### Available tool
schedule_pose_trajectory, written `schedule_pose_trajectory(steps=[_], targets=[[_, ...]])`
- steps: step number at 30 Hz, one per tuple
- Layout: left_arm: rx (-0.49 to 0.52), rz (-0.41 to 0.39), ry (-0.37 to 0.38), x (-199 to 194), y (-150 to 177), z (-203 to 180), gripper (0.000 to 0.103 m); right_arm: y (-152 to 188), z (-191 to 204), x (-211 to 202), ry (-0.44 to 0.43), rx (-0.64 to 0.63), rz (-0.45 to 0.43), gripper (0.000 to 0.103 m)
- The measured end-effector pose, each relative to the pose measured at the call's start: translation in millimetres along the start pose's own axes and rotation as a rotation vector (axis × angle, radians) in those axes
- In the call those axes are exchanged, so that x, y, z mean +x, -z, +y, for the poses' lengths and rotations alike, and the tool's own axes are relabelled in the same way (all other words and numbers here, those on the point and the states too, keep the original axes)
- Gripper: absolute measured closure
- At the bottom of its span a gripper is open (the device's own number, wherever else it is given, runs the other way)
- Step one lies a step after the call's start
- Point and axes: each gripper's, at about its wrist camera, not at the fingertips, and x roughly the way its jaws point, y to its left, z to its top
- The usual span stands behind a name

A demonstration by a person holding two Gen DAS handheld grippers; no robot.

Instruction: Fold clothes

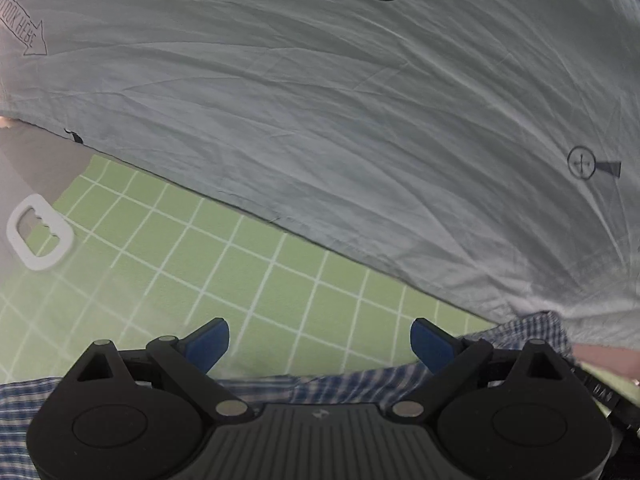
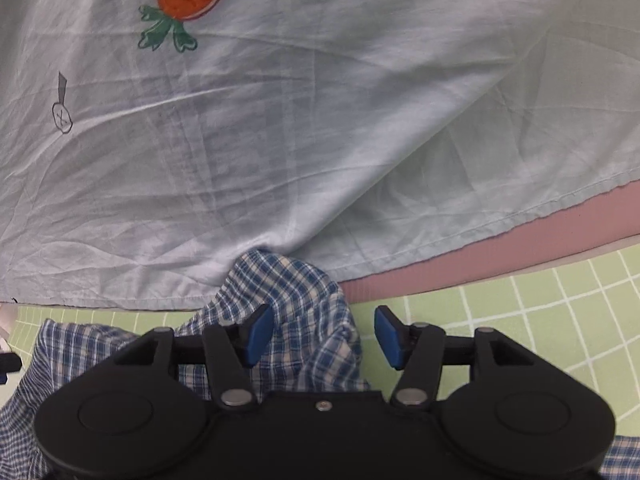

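Clearly the folding is at an early or middle stage, judging by how the fabric lies. From the left wrist view, the left tool has its blue pads spread wide with nothing between them, only the green gridded mat showing in the gap. A blue plaid garment lies bunched along the bottom of the picture, just beneath and behind the tool, not gripped. Beyond it a large pale grey cloth with printed cross-in-circle marks covers most of the counter, its hem running diagonally over the mat. A white loop-shaped object sits at the left edge of the mat; what it is cannot be told. A bare forearm shows at the right edge.

From the right wrist view, the right tool also stands apart: a crumpled peak of the plaid garment rises in the gap and reaches up to the hem of the pale cloth with a carrot print, but the pads do not press on it, and the right-hand pad sits clear over the green mat. A pink strip shows between cloth and mat.

So the plaid garment seems released in a loose heap rather than laid in a neat fold; flattening and further folds look still to do. No container appears in either view.
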Motion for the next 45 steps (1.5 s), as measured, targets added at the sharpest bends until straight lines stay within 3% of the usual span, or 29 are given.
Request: schedule_pose_trajectory(steps=[4, 7, 15, 21, 23, 31, 39, 41, 44, 45], targets=[[0.028, 0.001, 0.007, 16, -6, -27, 0.007, 5, 5, -6, 0.039, -0.046, -0.004, 0.047], [0.085, 0.063, -0.023, 32, 0, -48, 0.011, 9, 5, -9, 0.054, -0.071, -0.002, 0.05], [0.148, 0.127, 0.022, 16, 56, -64, 0.011, 31, 5, -19, 0.083, -0.114, 0.025, 0.053], [0.169, 0.177, -0.014, 14, 87, -58, 0.011, 49, 2, -29, 0.093, -0.147, 0.028, 0.053], [0.153, 0.173, -0.002, 12, 89, -55, 0.011, 51, 1, -30, 0.093, -0.149, 0.03, 0.053], [-0.035, 0.132, 0.174, 1, 54, -39, 0.011, 36, -9, -36, 0.035, -0.04, 0.007, 0.053], [-0.08, 0.226, 0.253, 30, 49, -54, 0.011, 22, -7, -19, -0.028, 0.035, 0.023, 0.053], [-0.107, 0.245, 0.263, 36, 54, -57, 0.016, 25, -5, -14, -0.035, 0.038, 0.04, 0.053], [-0.1, 0.284, 0.276, 48, 58, -63, 0.04, 30, -3, -11, -0.04, 0.036, 0.045, 0.052], [-0.076, 0.282, 0.272, 49, 56, -66, 0.053, 31, -1, -11, -0.039, 0.027, 0.045, 0.054]])
